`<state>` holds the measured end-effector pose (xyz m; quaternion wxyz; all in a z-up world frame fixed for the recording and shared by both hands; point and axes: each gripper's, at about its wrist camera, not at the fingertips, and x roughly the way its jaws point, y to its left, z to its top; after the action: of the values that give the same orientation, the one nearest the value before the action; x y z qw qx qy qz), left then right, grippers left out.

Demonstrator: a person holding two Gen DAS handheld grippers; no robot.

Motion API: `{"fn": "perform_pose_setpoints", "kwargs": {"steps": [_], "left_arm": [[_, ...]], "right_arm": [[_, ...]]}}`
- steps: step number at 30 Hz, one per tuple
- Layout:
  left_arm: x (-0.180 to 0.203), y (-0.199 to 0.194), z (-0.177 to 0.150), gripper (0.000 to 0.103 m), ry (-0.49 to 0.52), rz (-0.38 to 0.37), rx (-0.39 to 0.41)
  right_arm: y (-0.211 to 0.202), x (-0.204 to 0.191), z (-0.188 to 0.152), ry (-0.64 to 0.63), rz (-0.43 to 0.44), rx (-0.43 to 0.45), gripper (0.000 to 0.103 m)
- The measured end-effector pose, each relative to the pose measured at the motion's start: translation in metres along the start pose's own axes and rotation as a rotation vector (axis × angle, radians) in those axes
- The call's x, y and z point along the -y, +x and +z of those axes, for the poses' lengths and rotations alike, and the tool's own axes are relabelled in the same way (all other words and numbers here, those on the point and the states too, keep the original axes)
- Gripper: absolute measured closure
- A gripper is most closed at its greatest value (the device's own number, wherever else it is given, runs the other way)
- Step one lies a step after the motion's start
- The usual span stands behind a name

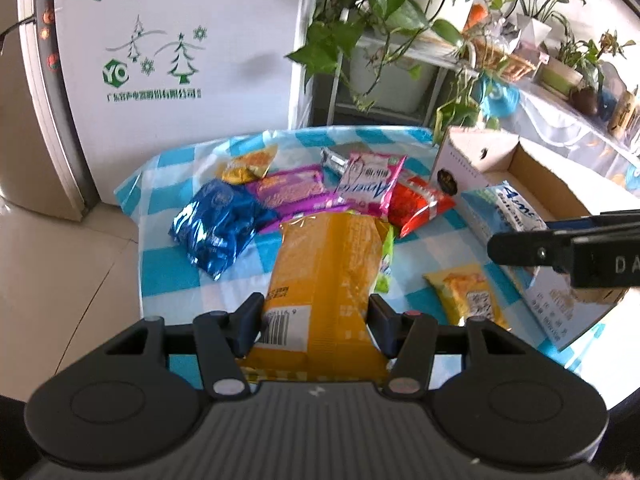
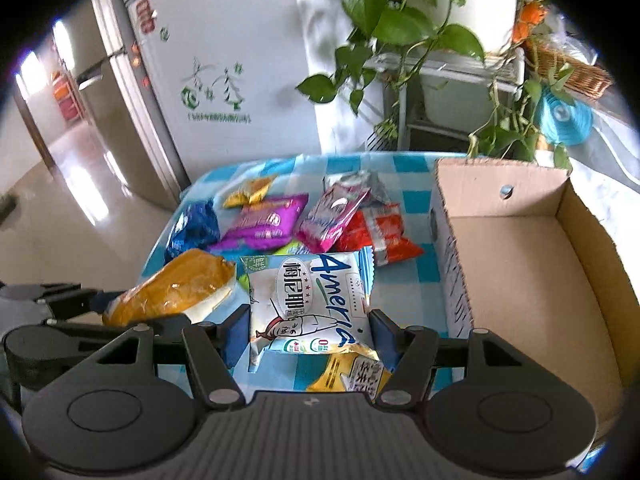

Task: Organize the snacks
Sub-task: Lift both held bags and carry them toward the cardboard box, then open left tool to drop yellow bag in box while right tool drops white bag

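While each gripper is closed on one packet, six more snack packets are counted on the checked worktop (image 1: 168,264) in the left wrist view: blue (image 1: 214,226), gold (image 1: 248,166), purple (image 1: 292,192), pink (image 1: 370,180), red (image 1: 418,202) and a small yellow one (image 1: 468,292). A yellow barcoded bag (image 1: 324,280) is pinched between the jaws of the left gripper (image 1: 316,320). A white "America" packet (image 2: 308,304) is pinched by the right gripper (image 2: 308,332). One open cardboard box (image 2: 520,264) lies at three o'clock, its near end cut off.
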<state>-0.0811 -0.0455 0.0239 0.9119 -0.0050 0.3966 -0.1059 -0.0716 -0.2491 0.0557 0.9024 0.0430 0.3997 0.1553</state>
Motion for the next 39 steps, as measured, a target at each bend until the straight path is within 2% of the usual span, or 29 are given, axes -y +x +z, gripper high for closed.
{"fn": "perform_pose_setpoints", "kwargs": {"steps": [5, 13, 18, 25, 30, 39], "left_arm": [[0.017, -0.008, 0.015, 0.048, 0.014, -0.013, 0.036], [0.058, -0.01, 0.046, 0.048, 0.035, -0.1, 0.077], [0.09, -0.005, 0.061, 0.048, 0.057, -0.153, 0.091], [0.139, 0.012, 0.078, 0.048, 0.087, -0.203, 0.088], [0.164, 0.028, 0.083, 0.048, 0.077, -0.241, 0.062], [0.196, 0.056, 0.081, 0.048, 0.104, -0.251, 0.005]], "right_arm": [[-0.015, 0.015, 0.011, 0.056, -0.006, 0.055, 0.034], [-0.049, 0.052, 0.027, 0.141, -0.023, 0.172, 0.033], [-0.069, 0.085, 0.031, 0.234, -0.066, 0.23, 0.033], [-0.083, 0.118, 0.027, 0.362, -0.134, 0.261, 0.033], [-0.082, 0.135, 0.022, 0.462, -0.179, 0.248, 0.033], [-0.082, 0.155, 0.017, 0.596, -0.217, 0.25, 0.032]]}}
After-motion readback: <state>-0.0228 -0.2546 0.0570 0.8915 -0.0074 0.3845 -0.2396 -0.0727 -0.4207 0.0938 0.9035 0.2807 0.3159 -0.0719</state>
